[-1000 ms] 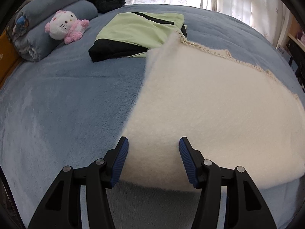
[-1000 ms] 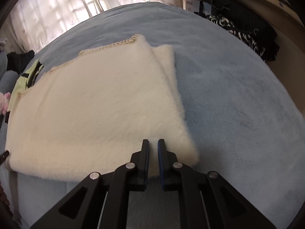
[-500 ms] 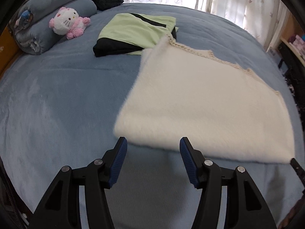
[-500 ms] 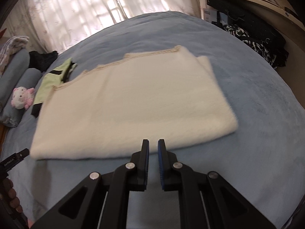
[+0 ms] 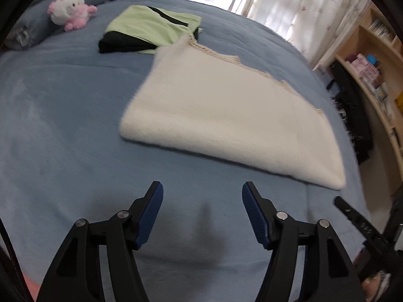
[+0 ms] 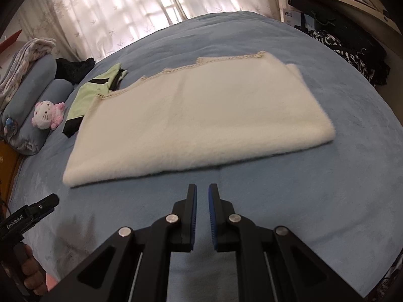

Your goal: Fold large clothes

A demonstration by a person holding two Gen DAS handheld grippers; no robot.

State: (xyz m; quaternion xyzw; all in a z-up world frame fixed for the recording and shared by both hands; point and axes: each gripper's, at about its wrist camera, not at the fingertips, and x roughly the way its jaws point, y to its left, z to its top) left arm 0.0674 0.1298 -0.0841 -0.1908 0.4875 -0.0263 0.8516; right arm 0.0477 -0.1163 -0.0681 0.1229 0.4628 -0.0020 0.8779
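Note:
A cream fleece garment [image 5: 226,115] lies folded flat on the blue bed [image 5: 63,125], with a crocheted trim along its far edge. It also shows in the right wrist view [image 6: 201,115]. My left gripper [image 5: 202,196] is open and empty, held above the bedspread in front of the garment's near edge. My right gripper [image 6: 202,193] is shut with a thin gap between the pads and holds nothing. It hovers in front of the garment's near edge. The left tool [image 6: 30,214] shows at the lower left of the right wrist view.
A folded green and black garment [image 5: 151,30] lies behind the cream one. A pink and white plush toy [image 5: 70,12] leans on rolled blue pillows [image 6: 37,93] at the far left. Shelves [image 5: 372,70] and dark clothes [image 6: 347,50] stand to the right of the bed.
Both grippers have drawn back from the cream garment, which now lies free on the bed. The left jaws stayed open, the right jaws stayed shut.

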